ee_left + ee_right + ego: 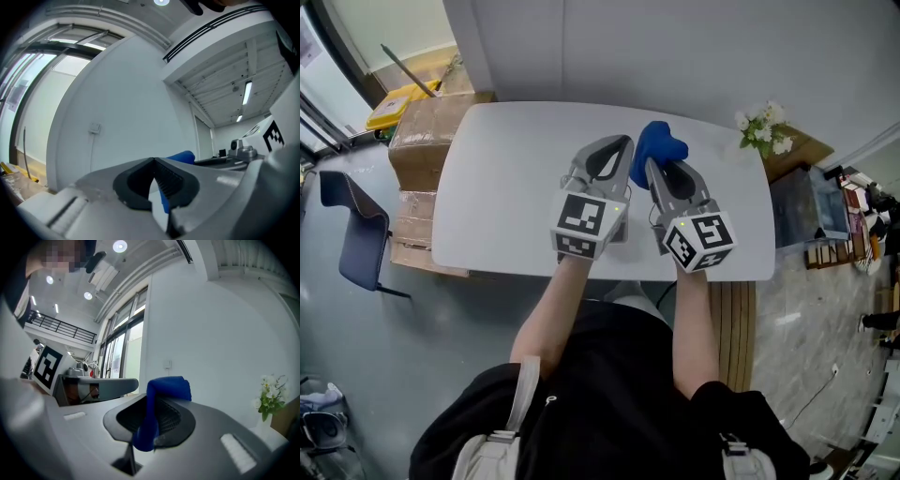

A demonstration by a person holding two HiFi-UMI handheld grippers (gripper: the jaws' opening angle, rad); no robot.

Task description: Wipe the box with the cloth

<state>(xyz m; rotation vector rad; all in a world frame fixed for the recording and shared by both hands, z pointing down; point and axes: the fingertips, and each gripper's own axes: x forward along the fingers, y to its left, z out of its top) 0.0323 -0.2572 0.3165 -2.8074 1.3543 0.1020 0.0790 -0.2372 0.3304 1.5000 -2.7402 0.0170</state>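
Both claws hang over a white table [502,192], the left gripper [622,146] beside the right gripper [653,172], their marker cubes nearest the person.

At the table's left edge, a brown cardboard box [436,127] stands on the floor with a second carton [417,217] nearer and lower. Their flaps look shut, and what is inside cannot be told. To the right of the table sits a greyish storage bin [814,208]; its contents are too small to make out.

In the right gripper view, the right gripper [149,401] is clenched on a blue cloth [169,387]. One fold pokes out above the jaw tips and a strip hangs down between the ribbed pads. From the head view the cloth [660,145] is a blue bunch at the far end of that claw, above the middle of the table and well apart from the cardboard box.

In the left gripper view, the left gripper [153,162] has its tips pressed together with nothing between them; the blue seen past it is the cloth [182,156] in the other claw.

White flowers [764,126] stand at the table's far right corner. A dark blue chair [356,234] is on the floor at the left, and a yellow object [394,103] lies beyond the box.
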